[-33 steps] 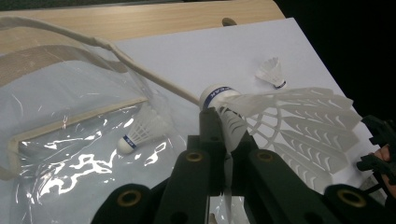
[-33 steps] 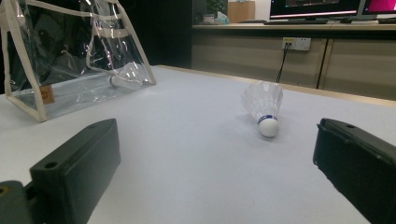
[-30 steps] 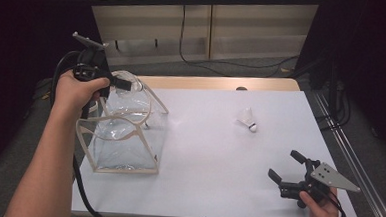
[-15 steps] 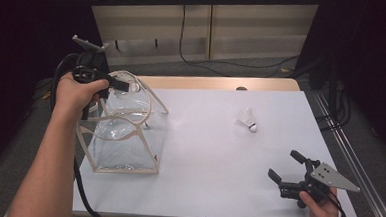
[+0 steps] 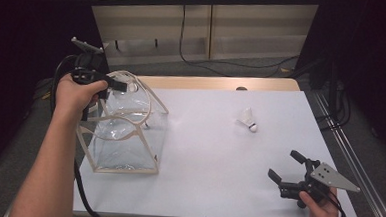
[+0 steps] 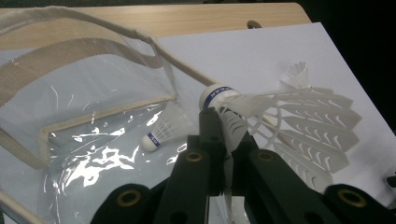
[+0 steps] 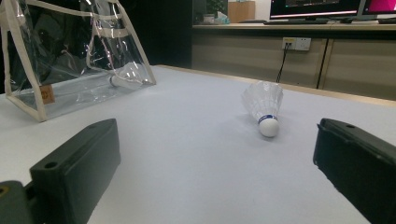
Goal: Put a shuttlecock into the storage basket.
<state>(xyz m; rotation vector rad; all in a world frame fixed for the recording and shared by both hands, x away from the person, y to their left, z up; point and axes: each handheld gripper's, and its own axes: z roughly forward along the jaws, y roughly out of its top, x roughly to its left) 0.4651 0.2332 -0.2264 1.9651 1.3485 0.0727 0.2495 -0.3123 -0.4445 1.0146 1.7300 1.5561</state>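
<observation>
Shuttlecock (image 6: pixel 161 130) inside clear bag (image 5: pixel 122 135) — left claw (image 6: pixel 224 140) grips another (image 6: pixel 280 116) above

White feathered shuttlecock (image 6: pixel 261 109) with a blue-banded cork tip sits pinched by its skirt, lying roughly level, cork end poking over the open mouth of the clear plastic bag (image 5: pixel 124 135). The bag stands upright at the table's left side, beige trim and handles up. Inside, on its floor, a second shuttlecock (image 6: pixel 163 130) lies on its side.
</observation>
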